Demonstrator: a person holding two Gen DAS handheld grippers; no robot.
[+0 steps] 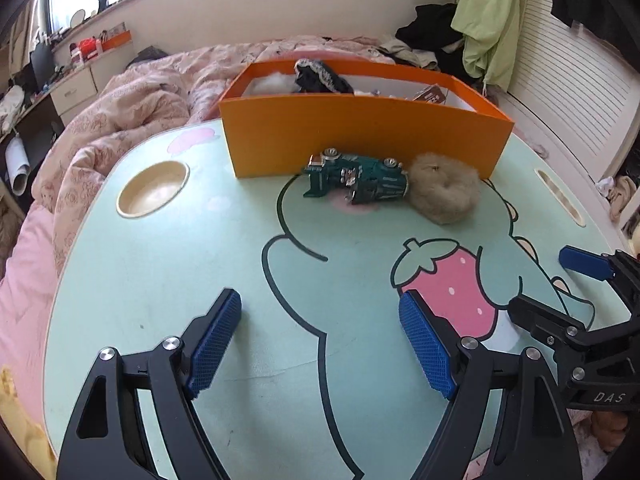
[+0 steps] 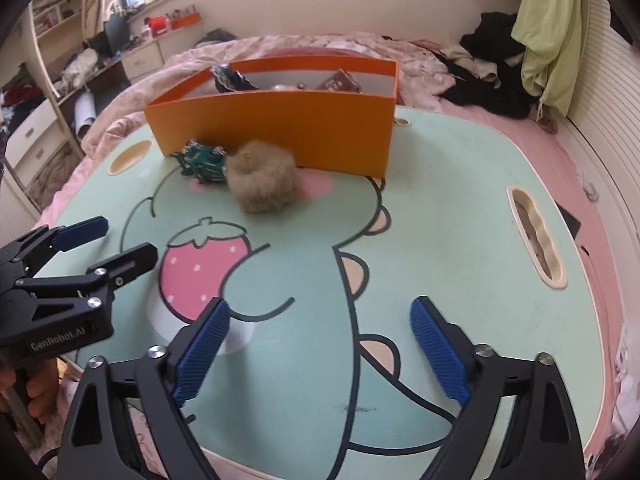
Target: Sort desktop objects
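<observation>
A green toy car (image 1: 356, 178) (image 2: 202, 162) lies on its side on the mint cartoon lap table (image 1: 180, 264) (image 2: 440, 200), against the front wall of an orange box (image 1: 360, 136) (image 2: 280, 132). A tan fluffy hair scrunchie (image 1: 444, 192) (image 2: 262, 180) touches the car's right end. My left gripper (image 1: 320, 300) (image 2: 128, 240) hovers open over the table's near part, nothing between its blue pads. My right gripper (image 2: 320, 306) (image 1: 540, 280) is beside it to the right, wide open and empty. Both are well short of the car and scrunchie.
The box holds a dark lace cloth (image 1: 320, 76), something white and fluffy, and a brown packet (image 2: 340, 80). A round cup recess (image 1: 154, 194) lies at the table's left and a slot (image 2: 536, 236) at its right. Pink bedding surrounds the table. A hand (image 2: 36, 392) grips the left tool.
</observation>
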